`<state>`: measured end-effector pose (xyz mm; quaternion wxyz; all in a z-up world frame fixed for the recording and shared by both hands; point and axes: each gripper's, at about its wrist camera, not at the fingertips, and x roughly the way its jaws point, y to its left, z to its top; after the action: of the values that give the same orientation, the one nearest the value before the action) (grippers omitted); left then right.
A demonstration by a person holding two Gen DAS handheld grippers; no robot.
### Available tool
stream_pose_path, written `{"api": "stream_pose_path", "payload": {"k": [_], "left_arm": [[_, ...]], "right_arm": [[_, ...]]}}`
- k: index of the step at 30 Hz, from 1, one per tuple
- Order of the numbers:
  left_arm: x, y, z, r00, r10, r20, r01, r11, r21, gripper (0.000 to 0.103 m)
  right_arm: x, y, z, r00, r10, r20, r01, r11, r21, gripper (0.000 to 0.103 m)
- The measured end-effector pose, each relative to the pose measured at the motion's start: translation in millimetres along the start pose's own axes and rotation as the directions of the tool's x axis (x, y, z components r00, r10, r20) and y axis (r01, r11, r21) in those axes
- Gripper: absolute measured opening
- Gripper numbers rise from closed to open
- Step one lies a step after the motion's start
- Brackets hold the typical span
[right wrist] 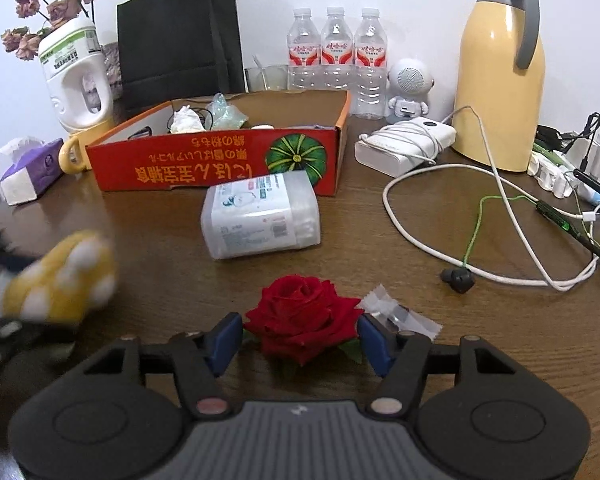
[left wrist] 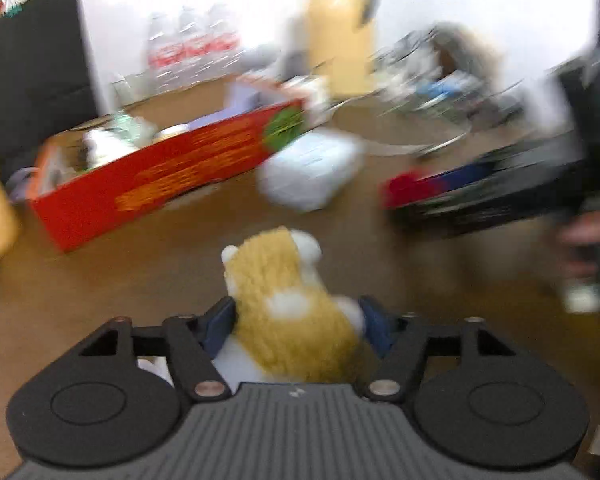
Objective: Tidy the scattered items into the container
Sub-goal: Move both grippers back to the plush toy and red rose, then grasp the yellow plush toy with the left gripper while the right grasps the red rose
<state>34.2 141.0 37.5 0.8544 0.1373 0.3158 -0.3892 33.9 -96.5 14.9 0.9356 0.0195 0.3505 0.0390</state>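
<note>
Firstly, at the far left of the right wrist view, the plush toy (right wrist: 60, 276) shows as a yellow-and-white blur raised off the wooden table (right wrist: 380, 360). The left wrist view shows why: the left gripper (left wrist: 298, 316) has it clamped, with both blue pads pressed into its fur at the sides. The toy's head points away from the camera, toward the red cardboard box (left wrist: 160, 176).

That box (right wrist: 204, 160) stands open-topped further back, left of centre, with crumpled tissue and other small bits already inside. Just in front of its right end lies a clear pack of wipes (right wrist: 260, 216), touching or nearly touching the box wall.

At centre and nearest the camera, a red rose (right wrist: 304, 316) rests on the table between the fingers of the right gripper (right wrist: 300, 336). The jaws stand apart on either side of the bloom, pads right beside the petals and not visibly pressing them.

Just right of the rose lies a small clear wrapper (right wrist: 400, 312). Further right are a black earbud (right wrist: 458, 278) on a green cord and a looped white cable (right wrist: 392, 208). A yellow thermos jug (right wrist: 500, 80) stands behind them.
</note>
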Motion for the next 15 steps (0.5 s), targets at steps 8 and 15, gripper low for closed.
{"api": "stream_pose_path", "payload": {"k": [8,15], "left_arm": [[-26,29,-19,0.985,-0.17,0.041,0.156,0.958,0.24,0.103],[-3,17,-32,0.995,-0.056,-0.082,0.079,0.945,0.317,0.071]], "right_arm": [[0,7,1,0.999,0.032,0.0,-0.032,0.999,-0.007,0.063],[1,4,-3,1.0,0.021,-0.011,-0.021,1.0,0.012,0.063]]}}
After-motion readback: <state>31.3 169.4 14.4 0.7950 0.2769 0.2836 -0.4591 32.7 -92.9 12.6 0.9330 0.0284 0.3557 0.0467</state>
